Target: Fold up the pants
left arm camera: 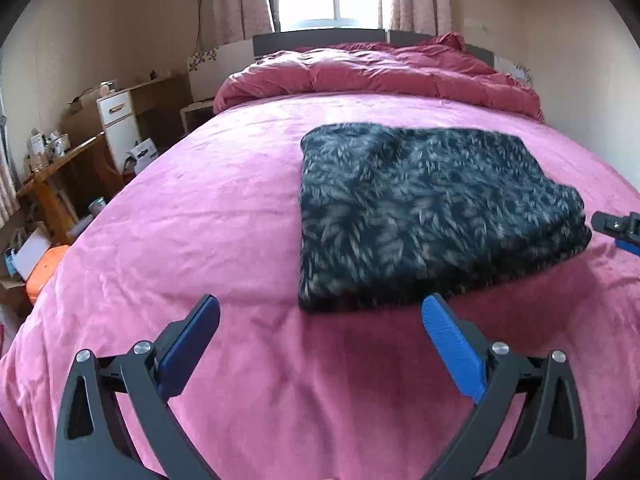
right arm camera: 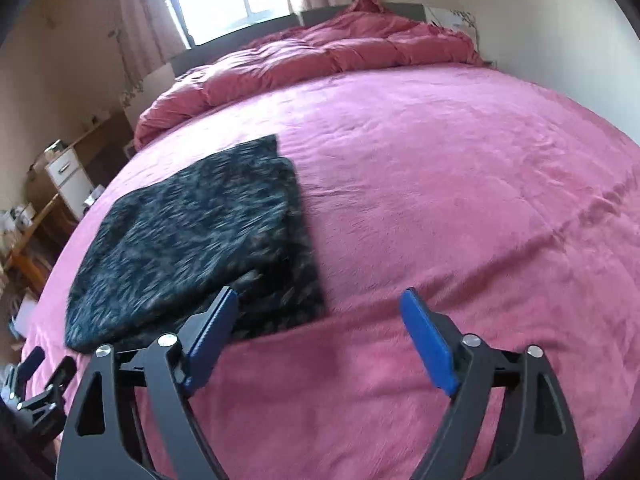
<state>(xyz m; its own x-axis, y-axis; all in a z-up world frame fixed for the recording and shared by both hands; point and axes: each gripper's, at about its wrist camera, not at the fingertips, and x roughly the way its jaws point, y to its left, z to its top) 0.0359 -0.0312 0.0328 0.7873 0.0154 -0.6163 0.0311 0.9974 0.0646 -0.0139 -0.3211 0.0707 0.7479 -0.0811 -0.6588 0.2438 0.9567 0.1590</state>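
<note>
The pants are dark fuzzy fabric with a grey pattern, folded into a thick rectangle lying flat on the pink bed cover. My left gripper is open and empty, just in front of the bundle's near edge. The right gripper's tip shows beside the bundle's right end. In the right wrist view the pants lie to the left, and my right gripper is open and empty, its left finger over the bundle's near right corner. The left gripper shows at the lower left.
A bunched red duvet lies at the head of the bed under a window. Left of the bed are a wooden desk, a white drawer unit and floor clutter. A wall runs along the bed's right side.
</note>
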